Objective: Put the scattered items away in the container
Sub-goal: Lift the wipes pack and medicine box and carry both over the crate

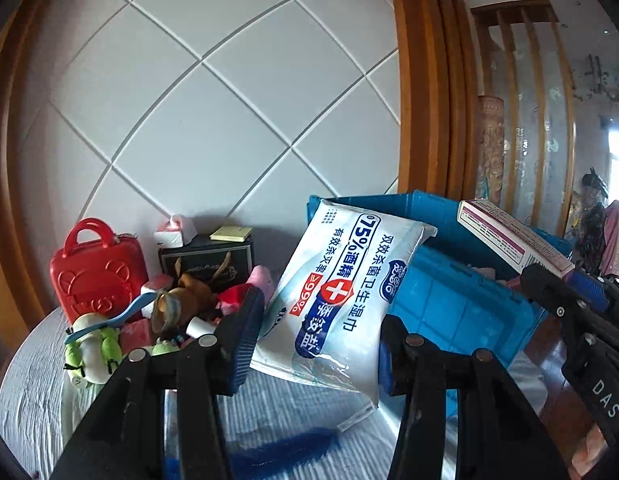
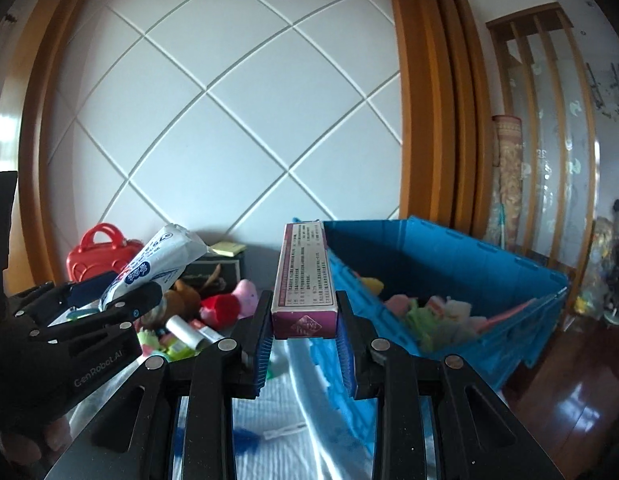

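My left gripper [image 1: 319,344] is shut on a white and blue pack of wet wipes [image 1: 341,280] and holds it above the bed, just left of the blue crate [image 1: 461,296]. The pack also shows in the right wrist view [image 2: 149,268]. My right gripper [image 2: 305,344] is shut on a long purple and white box [image 2: 303,280], held near the crate's left wall [image 2: 449,264]. In the left wrist view the box [image 1: 509,236] hangs over the crate. The crate holds several soft items [image 2: 429,312].
A pile of toys and small items [image 1: 169,312] lies on the striped bed cover [image 1: 29,380] at the left, with a red case [image 1: 97,268] and a dark box [image 1: 209,256] against the padded white headboard. A wooden floor [image 2: 569,400] lies to the right.
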Motion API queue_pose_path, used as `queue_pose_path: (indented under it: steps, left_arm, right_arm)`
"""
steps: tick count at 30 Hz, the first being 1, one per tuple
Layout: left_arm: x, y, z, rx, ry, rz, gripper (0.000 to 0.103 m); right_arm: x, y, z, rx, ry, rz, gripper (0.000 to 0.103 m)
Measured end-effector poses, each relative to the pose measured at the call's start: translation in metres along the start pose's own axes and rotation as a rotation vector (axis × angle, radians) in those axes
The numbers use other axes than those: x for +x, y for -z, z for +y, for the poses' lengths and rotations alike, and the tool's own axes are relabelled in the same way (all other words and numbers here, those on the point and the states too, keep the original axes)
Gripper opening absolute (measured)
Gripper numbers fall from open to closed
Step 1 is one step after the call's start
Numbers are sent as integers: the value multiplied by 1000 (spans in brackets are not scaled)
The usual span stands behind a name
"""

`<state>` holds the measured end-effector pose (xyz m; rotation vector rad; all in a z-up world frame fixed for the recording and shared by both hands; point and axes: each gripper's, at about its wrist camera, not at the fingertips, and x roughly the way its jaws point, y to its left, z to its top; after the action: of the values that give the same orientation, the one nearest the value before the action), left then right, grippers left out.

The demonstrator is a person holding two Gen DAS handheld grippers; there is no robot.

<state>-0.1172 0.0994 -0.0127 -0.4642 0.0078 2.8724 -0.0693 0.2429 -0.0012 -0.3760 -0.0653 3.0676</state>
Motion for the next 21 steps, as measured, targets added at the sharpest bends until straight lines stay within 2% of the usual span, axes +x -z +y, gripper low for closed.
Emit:
queue_pose_path:
  steps: [5, 9, 13, 15, 21]
  left_arm:
    - [18, -21, -54, 28, 72, 2, 48]
    - [39, -37, -103, 45, 90, 1, 48]
    - [78, -44, -158, 39, 82, 35, 48]
    - [97, -44, -186, 24, 56, 51, 48]
    - [160, -40, -257, 15, -2, 186, 48]
  right_arm:
    - [-5, -13, -59, 20, 102, -20, 28]
    - [7, -19, -113, 30, 152, -9, 28]
    - [36, -18, -165, 20, 139, 24, 28]
    - [57, -16, -193, 6, 104, 36, 28]
    - [109, -7, -264, -27, 32, 96, 28]
